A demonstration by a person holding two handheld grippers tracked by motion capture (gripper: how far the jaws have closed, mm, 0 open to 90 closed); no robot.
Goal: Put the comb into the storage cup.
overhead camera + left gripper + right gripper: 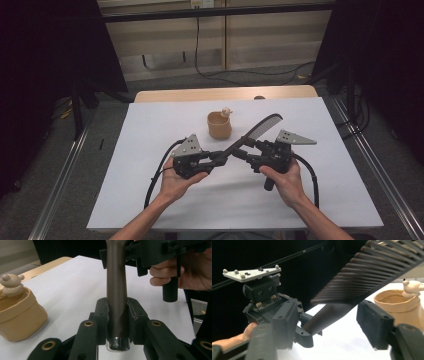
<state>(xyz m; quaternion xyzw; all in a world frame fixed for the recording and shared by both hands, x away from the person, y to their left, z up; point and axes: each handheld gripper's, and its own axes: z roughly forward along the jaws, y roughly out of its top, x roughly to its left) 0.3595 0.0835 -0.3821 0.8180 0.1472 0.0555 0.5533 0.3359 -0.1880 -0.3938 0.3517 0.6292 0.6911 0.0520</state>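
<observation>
The left gripper [216,159] is clamped on the handle end of a long dark plastic comb [255,133], held above the white bench [150,200]. Behind it a tan ceramic cup [219,125] with a bear figure is seen. The right gripper [243,148] is spread around the comb's handle, its pads not touching; the comb's teeth are cut off in the right gripper view.

We lose the comb [372,272] teeth past the top edge, blurred above the cup [402,302].
</observation>
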